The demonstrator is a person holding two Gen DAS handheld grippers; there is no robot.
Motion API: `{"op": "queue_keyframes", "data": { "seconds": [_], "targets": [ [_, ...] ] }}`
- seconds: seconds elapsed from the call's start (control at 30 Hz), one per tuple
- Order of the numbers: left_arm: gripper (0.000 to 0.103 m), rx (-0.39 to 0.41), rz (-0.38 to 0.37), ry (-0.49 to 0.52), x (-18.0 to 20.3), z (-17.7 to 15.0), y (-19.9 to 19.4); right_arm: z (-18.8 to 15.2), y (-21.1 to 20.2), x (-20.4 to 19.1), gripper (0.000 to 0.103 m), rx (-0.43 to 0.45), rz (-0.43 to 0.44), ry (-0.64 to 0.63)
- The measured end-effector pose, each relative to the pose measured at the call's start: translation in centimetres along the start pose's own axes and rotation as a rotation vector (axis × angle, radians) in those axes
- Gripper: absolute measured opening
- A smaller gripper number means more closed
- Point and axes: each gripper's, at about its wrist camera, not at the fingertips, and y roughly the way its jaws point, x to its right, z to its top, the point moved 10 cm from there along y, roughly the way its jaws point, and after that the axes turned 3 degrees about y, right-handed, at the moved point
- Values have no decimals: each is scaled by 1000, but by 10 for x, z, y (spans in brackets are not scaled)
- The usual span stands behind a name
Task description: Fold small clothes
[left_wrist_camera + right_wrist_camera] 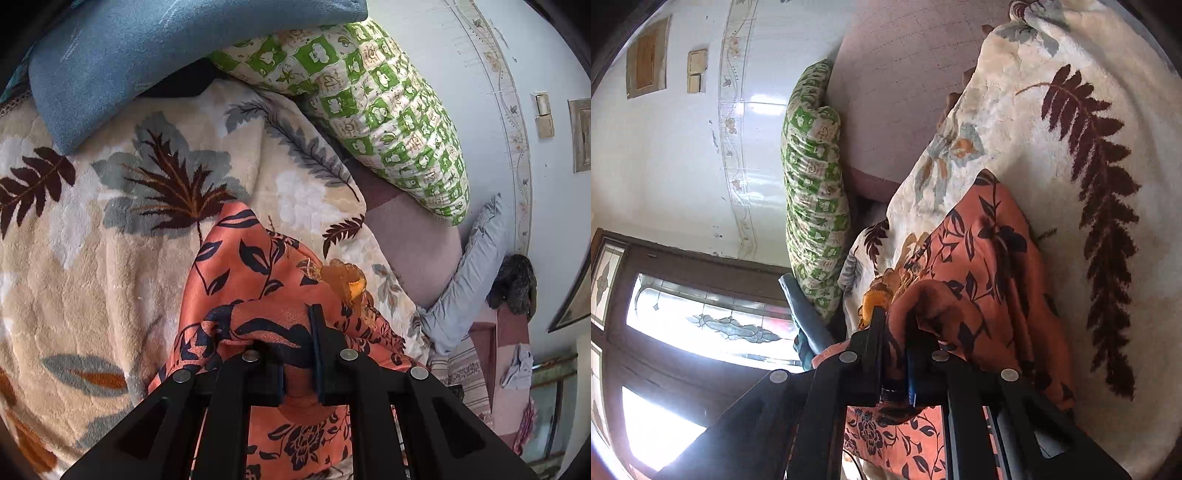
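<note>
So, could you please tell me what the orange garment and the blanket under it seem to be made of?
The orange floral garment looks like a thin woven fabric with a slight sheen, perhaps satin-like: it drapes in soft folds. The leaf-print blanket looks like thick plush fleece: its pile is fuzzy and matte. Both grippers are pinching the garment.

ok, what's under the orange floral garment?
The orange floral garment lies on the cream leaf-print blanket, held by the left gripper and right gripper. Anything directly beneath the cloth is covered.
</note>
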Motion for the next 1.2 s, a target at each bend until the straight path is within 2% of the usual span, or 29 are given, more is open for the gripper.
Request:
{"op": "queue_keyframes", "data": {
  "seconds": [0.1, 0.23, 0.33, 0.43, 0.5, 0.57, 0.63, 0.7, 0.8, 0.87, 0.93, 0.97, 1.0, 1.07, 1.13, 1.2],
  "targets": [
    [10, -6, 38, -20, -9, 10, 18, 12, 11, 12, 12, 8, -27, 36],
    [10, -42, 114, -87, -33, 13, 48, 20, 25, 35, 12, 14, -88, 71],
    [10, -56, 112, -164, -46, 16, 63, 23, 29, 48, 10, 30, -106, 107],
    [11, -74, 89, -240, -47, 20, 65, 25, 30, 50, 12, 23, -103, 158],
    [11, -74, 50, -251, -38, 22, 55, 25, 22, 43, 22, 27, -73, 195],
    [11, -58, 4, -221, -25, 23, 35, 29, 4, 28, 47, 79, -40, 184],
    [12, -54, -39, -195, -13, 20, 16, 37, -19, 9, 51, 146, 3, 159],
    [13, -47, -54, -154, -5, 13, -3, 38, -36, -13, 51, 172, 4, 93],
    [17, -30, -79, -97, 6, 7, -18, 14, -30, -50, 51, 101, -84, -109],
    [20, -8, -64, -123, -2, 10, -17, -11, -10, -68, 51, 28, -129, -210],
    [20, -48, 91, -181, -25, 8, 1, -39, 12, -80, 51, -36, -152, -275],
    [18, -88, 132, -192, -34, -1, 4, -52, 22, -85, 51, -64, -157, -294],
    [18, -105, 118, -198, -33, -1, 9, -64, 32, -87, 51, -88, -154, -308],
    [21, -83, 55, -202, -19, 6, 6, -83, 45, -90, 51, -120, -163, -342],
    [31, -65, -35, -218, -5, 13, 1, -91, 54, -88, 51, -131, -187, -372],
    [38, -77, -43, -193, 3, 13, -2, -91, 60, -80, 51, -139, -221, -373]
  ]
}}
